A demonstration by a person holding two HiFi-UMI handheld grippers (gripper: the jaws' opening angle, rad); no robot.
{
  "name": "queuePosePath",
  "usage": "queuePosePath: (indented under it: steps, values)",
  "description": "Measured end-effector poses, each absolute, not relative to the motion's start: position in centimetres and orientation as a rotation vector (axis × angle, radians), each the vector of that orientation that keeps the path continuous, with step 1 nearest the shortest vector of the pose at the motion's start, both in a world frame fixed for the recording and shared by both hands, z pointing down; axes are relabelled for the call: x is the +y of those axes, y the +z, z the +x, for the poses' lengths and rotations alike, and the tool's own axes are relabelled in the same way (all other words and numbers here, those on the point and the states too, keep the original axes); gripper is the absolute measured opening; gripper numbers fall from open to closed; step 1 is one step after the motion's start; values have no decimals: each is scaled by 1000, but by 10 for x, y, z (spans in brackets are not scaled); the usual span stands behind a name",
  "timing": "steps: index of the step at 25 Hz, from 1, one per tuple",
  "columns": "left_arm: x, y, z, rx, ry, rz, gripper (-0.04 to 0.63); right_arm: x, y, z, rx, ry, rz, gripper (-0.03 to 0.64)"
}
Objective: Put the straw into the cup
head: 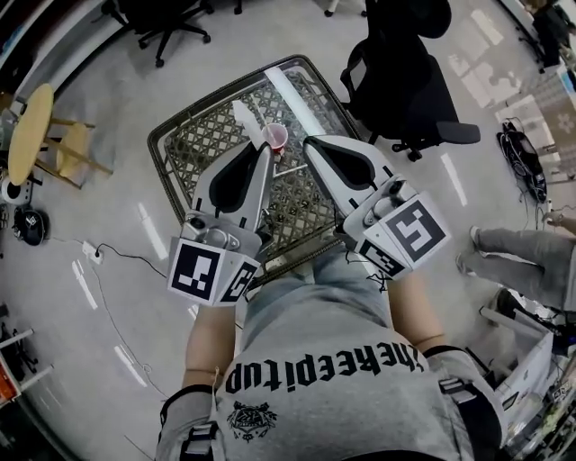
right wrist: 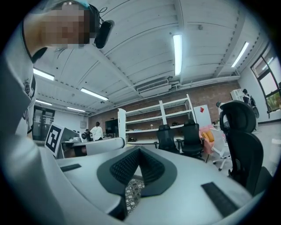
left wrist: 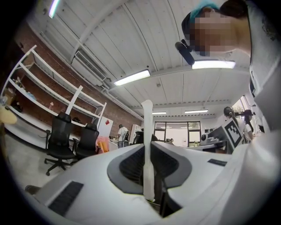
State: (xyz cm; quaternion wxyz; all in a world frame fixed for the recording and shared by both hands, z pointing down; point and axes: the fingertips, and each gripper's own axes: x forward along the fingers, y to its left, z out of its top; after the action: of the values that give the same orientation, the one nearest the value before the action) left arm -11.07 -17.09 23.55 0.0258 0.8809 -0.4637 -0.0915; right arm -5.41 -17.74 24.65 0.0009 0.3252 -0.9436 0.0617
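A pink cup stands upright on a metal mesh table. My left gripper is shut on a white straw. The straw sticks out past the jaw tips, and its free end reaches up and left of the cup. The left jaw tips sit just left of the cup. My right gripper hovers just right of the cup, its jaws closed together with nothing between them. Only a bit of mesh shows through the gap behind its pads.
A black office chair stands close to the table's right side, and another is farther back on the left. A round wooden stool is at far left. Another person's legs and cables lie at the right.
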Motion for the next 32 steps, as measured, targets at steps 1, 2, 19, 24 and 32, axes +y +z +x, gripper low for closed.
queuePosePath:
  steps: [1, 2, 19, 24, 32]
  values:
    - [-177, 237, -108, -1446, -281, 2714, 83, -184, 248, -52, -2966, 199, 1005, 9]
    - [-182, 238, -107, -1461, -279, 2704, 83, -190, 249, -50, -2969, 204, 987, 9]
    - [-222, 254, -101, -1739, -309, 2521, 83, -241, 266, -43, -3016, 240, 679, 9]
    - [-229, 262, -102, -1830, -310, 2453, 83, -253, 276, -46, -3023, 259, 571, 9]
    - [-236, 277, -105, -1951, -304, 2361, 83, -267, 292, -51, -3033, 281, 433, 9]
